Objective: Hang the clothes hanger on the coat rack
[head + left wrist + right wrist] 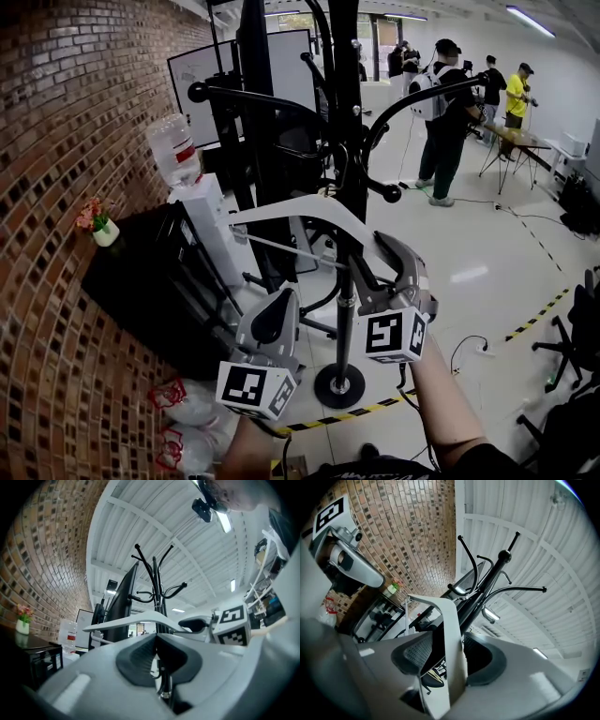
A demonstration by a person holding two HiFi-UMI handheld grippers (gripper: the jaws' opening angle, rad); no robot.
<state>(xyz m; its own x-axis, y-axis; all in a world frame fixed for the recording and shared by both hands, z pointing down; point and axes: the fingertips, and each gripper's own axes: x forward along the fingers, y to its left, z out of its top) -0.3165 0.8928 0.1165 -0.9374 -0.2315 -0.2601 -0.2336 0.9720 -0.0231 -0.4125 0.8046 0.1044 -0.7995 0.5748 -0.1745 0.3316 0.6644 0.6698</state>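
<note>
R gripper slack round the hanger at the coat rack, L gripper closed.

From my end: the white hanger (281,208) is up at the black coat rack (345,112), hook tight by the pole among the curved arms; can't tell if it's seated on a peg. One arm of it slopes down btw the jaws of the right gripper (367,258). Those jaws stand wide, w/ a gap showing on one side of the arm, so no clamp on it. The left gripper (279,298) sits lower and to the left, under the hanger's crossbar and apart from it, jaws pressed together, nothing btw them. Brick wall (56,141) on the left, w/ a water dispenser (173,150) and a small flower vase (105,232) on a black cabinet (141,272) beside it.
</note>
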